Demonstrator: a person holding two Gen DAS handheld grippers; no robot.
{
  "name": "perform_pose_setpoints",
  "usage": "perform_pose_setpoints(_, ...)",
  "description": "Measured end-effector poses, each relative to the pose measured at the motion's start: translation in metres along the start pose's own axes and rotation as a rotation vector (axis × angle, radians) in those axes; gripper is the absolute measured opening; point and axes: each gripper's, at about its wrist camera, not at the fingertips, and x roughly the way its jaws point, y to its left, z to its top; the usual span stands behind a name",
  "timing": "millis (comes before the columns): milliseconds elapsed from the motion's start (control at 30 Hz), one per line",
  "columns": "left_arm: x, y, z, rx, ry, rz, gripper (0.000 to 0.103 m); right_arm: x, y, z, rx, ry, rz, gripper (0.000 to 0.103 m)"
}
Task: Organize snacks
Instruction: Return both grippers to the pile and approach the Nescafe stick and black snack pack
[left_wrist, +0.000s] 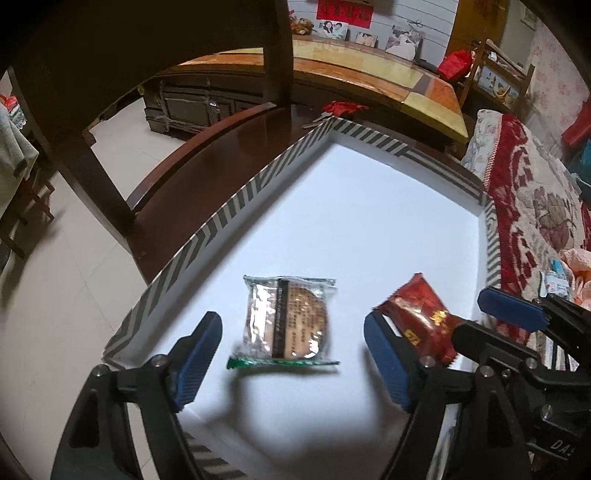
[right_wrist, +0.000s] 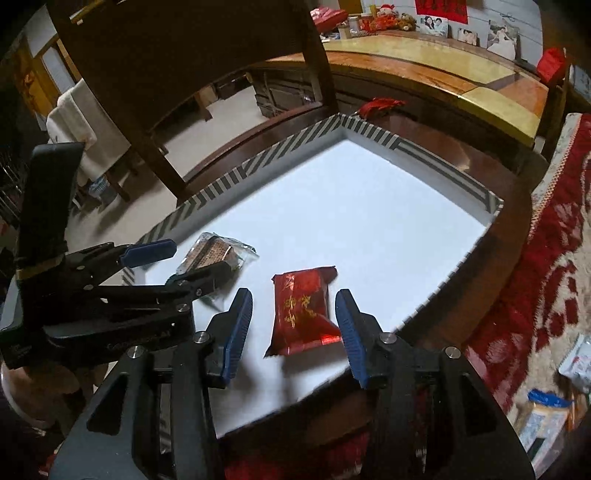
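Two packets lie in the white tray (left_wrist: 369, 206) near its front edge, both grippers (left_wrist: 291, 354) (right_wrist: 293, 328) spread, gripping nothing; next, fetch another snack

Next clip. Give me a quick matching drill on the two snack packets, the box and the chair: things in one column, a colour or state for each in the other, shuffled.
Things:
1. clear packet
2. red packet
3. box
4. chair

Descriptions:
A. dark brown wood
B. striped rim, white floor
C. between the open right gripper fingers
D. round biscuit shows through, between the open left gripper fingers

Pairs: 1-D, 2-C, 3-B, 4-A
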Motion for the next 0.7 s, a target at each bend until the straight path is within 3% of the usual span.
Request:
perform_pose_setpoints(367, -0.03, -0.027, -0.01, 0.035, -0.022, -0.046, 0.086, -0.054, -0.019, -0.034, 0.053, -0.07, -0.028, 0.047)
perform_pose_setpoints(700, -0.052, -0.089, -0.037, 0.156, -0.005, -0.146, 0.086, -0.132, -0.072, -0.116, 0.157, -0.074, -0.112, 0.047)
